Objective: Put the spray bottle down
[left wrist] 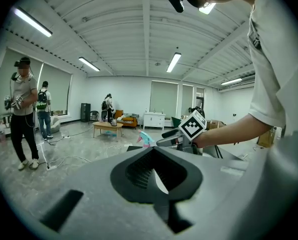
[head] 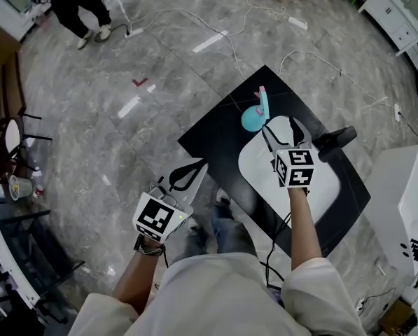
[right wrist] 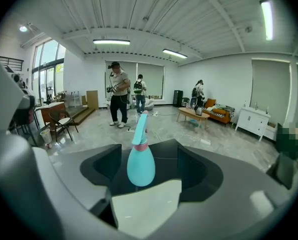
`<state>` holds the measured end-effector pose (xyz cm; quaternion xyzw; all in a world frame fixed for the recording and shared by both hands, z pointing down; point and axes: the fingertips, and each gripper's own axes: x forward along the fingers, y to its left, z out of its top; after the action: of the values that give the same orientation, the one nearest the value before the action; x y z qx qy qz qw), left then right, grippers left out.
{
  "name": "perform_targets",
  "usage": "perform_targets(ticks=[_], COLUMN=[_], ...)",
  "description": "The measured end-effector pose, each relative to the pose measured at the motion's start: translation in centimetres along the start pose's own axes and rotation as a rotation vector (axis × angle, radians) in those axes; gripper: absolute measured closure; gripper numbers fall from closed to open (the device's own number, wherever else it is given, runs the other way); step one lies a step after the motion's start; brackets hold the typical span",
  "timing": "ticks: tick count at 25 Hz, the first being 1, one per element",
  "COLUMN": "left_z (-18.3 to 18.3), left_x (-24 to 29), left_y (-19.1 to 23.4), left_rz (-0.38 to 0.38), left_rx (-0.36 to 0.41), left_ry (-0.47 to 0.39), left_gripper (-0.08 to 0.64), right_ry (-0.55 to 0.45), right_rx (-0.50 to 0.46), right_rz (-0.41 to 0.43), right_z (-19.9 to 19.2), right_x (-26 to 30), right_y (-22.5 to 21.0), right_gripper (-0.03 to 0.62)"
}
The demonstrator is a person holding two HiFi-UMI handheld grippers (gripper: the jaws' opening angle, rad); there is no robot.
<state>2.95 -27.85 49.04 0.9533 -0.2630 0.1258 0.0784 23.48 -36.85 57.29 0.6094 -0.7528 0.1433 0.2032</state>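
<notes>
A teal spray bottle [head: 253,117] with a pink collar stands upright on the black table [head: 216,142], at the far edge of a white mat [head: 321,194]. My right gripper [head: 281,127] hovers just behind it, jaws wide open and empty. In the right gripper view the bottle [right wrist: 140,165] stands free a little beyond the open right gripper [right wrist: 149,176], touching neither pad. My left gripper [head: 188,175] is off the table's left corner, shut and empty. The left gripper view shows the left gripper [left wrist: 153,156] closed, with the bottle [left wrist: 145,139] small beyond it.
A black handle-like object [head: 338,137] lies at the table's right edge. A white cabinet [head: 412,208] stands to the right. Cables [head: 216,30] trail over the grey floor beyond the table. A person [head: 79,9] stands at the far left, near a chair [head: 12,135].
</notes>
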Motion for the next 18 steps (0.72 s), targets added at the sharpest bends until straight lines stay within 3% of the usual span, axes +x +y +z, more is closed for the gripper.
perform_targets(ticks=[3, 5, 9, 15, 18], left_z=[0.6, 1.3, 2.7, 5.2, 6.5], left_x=[-0.1, 0.2, 0.7, 1.1, 1.2], left_y=[-0.5, -0.8, -1.9, -3.8, -4.9], left_rz=[-0.022, -0.033, -0.066, -0.113, -0.131], left_rx=[0.021, 0.033, 0.061, 0.115, 0.141], left_ry=[-0.015, -0.032, -0.060, -0.099, -0.115], left_gripper=[0.555, 0.555, 0.555, 0.555, 0.555], right_ry=[-0.031, -0.041, -0.046, -0.102, -0.167], right_rx=[0.013, 0.025, 0.017, -0.030, -0.029], right_rz=[-0.017, -0.002, 0.037, 0.046, 0.031], right_z=[1.3, 1.8, 1.8, 3.6, 4.9], right_x=[-3.3, -5.5, -9.4, -15.1, -18.3], right_y=[-0.4, 0.0, 1.6, 2.9, 3.2], right_gripper=[0.257, 0.344, 0.357, 0.474, 0.568])
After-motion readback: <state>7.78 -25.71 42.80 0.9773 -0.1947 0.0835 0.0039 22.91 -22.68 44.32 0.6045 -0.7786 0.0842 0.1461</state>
